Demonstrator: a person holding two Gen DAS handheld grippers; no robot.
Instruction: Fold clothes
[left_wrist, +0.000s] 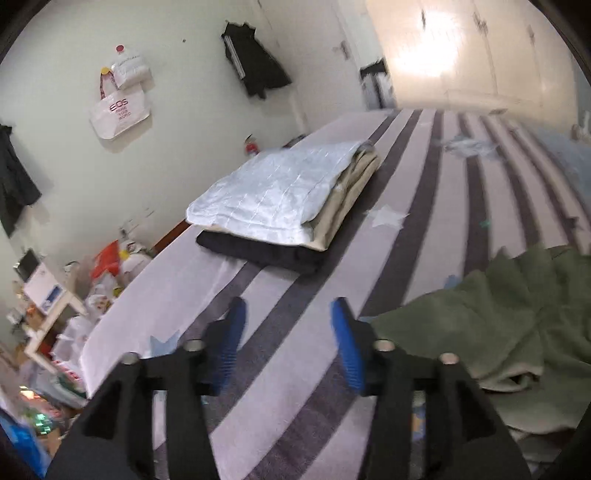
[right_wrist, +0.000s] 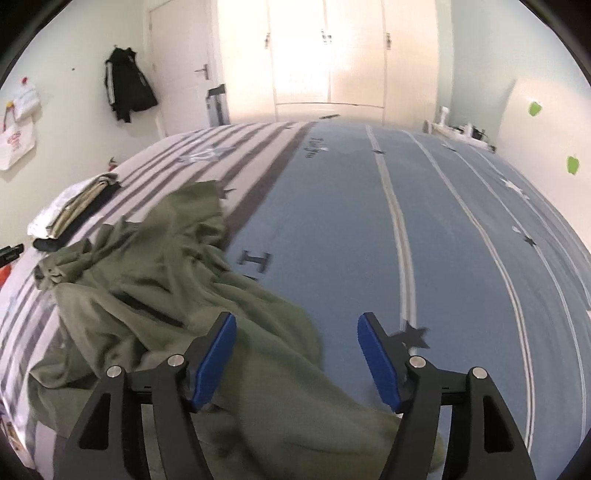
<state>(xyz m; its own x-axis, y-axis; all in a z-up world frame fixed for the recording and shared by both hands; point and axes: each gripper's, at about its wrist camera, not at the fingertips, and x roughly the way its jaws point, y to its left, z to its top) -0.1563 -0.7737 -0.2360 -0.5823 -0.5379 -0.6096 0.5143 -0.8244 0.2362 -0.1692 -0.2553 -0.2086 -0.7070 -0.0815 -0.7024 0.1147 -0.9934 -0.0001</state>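
A crumpled olive-green garment lies on the bed, also at the right edge of the left wrist view. A stack of folded clothes, white on beige on black, sits near the bed's left edge; it also shows in the right wrist view. My left gripper is open and empty above the striped sheet, left of the green garment. My right gripper is open and empty, hovering over the garment's near right part.
The bed sheet is striped grey and white on the left and blue on the right. Clutter, bags and a small white table stand on the floor left of the bed. Wardrobe doors are behind the bed.
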